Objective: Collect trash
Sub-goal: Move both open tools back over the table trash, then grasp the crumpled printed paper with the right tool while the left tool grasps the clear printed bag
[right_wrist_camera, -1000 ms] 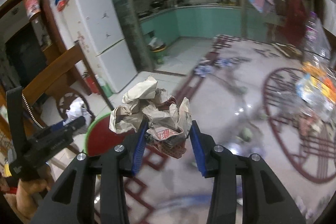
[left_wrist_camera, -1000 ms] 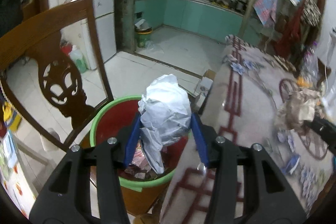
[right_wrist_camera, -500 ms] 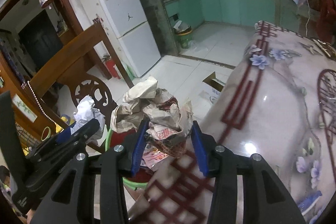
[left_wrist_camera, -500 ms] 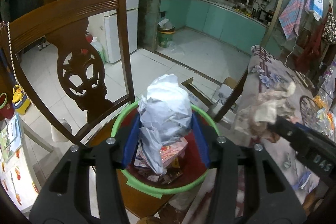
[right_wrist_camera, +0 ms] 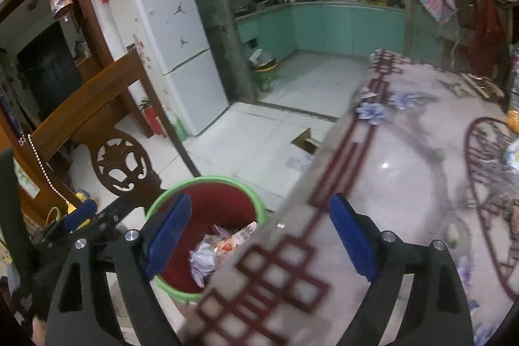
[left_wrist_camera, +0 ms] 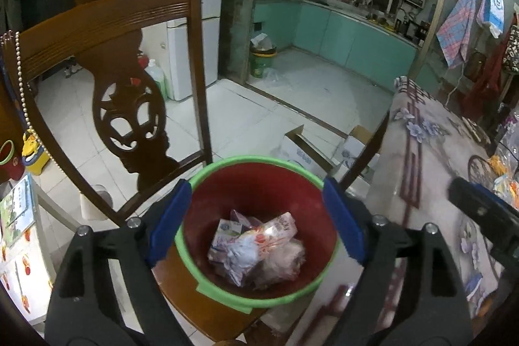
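Note:
A red bucket with a green rim [left_wrist_camera: 227,165] stands on a wooden chair seat; it also shows in the right wrist view [right_wrist_camera: 207,182]. Crumpled paper and wrappers [left_wrist_camera: 256,247] lie at its bottom, also in the right wrist view [right_wrist_camera: 215,250]. My left gripper [left_wrist_camera: 256,221] is open and empty, held over the bucket. My right gripper [right_wrist_camera: 258,240] is open and empty, over the table edge beside the bucket. The left gripper shows at the left of the right wrist view [right_wrist_camera: 78,214], and the right gripper at the right of the left wrist view [left_wrist_camera: 480,209].
A carved wooden chair back [left_wrist_camera: 126,106] rises behind the bucket. A patterned table [right_wrist_camera: 405,184] lies to the right with packets at its far right. Cardboard boxes [left_wrist_camera: 308,148] sit on the tiled floor. A fridge [right_wrist_camera: 168,54] and a green bin [left_wrist_camera: 262,60] stand further back.
Both grippers have opened. The white crumpled paper and the brown paper wad they held have dropped into the bucket.

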{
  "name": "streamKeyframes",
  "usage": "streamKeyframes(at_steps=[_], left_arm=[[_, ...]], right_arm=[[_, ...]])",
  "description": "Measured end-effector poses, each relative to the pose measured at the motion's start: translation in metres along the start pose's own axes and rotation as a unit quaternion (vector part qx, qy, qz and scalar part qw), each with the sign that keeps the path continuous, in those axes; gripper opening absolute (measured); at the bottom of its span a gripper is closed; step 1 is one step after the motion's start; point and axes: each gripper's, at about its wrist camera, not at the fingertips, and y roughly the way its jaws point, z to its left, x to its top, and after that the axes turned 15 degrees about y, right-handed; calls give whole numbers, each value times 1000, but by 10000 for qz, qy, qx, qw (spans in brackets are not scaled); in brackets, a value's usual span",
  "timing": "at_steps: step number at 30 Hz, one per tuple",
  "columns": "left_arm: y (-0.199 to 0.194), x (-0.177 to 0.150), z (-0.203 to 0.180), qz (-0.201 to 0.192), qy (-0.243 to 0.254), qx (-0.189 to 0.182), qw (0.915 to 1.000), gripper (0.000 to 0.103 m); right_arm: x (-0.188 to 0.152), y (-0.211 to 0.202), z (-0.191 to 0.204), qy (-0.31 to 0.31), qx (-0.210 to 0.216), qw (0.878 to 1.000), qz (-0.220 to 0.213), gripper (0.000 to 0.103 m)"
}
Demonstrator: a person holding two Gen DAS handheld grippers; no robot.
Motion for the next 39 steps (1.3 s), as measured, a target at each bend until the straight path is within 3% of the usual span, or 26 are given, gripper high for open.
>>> streamKeyframes(at_steps=[3, 8, 12, 15, 21, 26, 31, 35, 36, 38, 39], left_arm=[[-1, 2, -13, -3, 94, -160, 9998, 90], [-5, 5, -42, -42, 416, -467, 9980, 93], [-11, 7, -67, 24, 620, -753, 9952, 98], [-18, 9, -91, 26, 692, -1077, 9918, 98], [-31, 12, -149, -19, 1034, -1659, 9807, 98], [-35, 5, -206, 170, 1574, -2115, 9645, 98], [-32, -1, -247, 315, 1737, -2413, 9543, 98], [-30, -4, -270, 326, 1880, -2533, 9484, 98], [-30, -4, -274, 308, 1958, -2525, 9471, 98], [-30, -9, -279, 250, 2187, -2414, 9451, 98], [-28, -10, -280, 240, 2247, -2354, 9452, 98]], right_arm=[[-4, -23, -24, 131, -121, 9998, -109, 85], [-14, -59, -71, 413, -383, 9983, -117, 85], [-21, -92, -115, 427, -830, 9955, -159, 86], [-22, -116, -155, 567, -1194, 9908, -271, 92], [-2, -147, -249, 1192, -1808, 9750, -492, 92], [29, -149, -307, 1214, -2246, 9657, -473, 92], [45, -121, -341, 1482, -1769, 9728, -228, 92], [48, -77, -344, 1225, -1816, 9755, 212, 92], [48, -69, -344, 1116, -1830, 9764, 273, 89], [46, -58, -343, 899, -1897, 9770, 377, 60], [45, -57, -344, 842, -1963, 9760, 411, 56]])
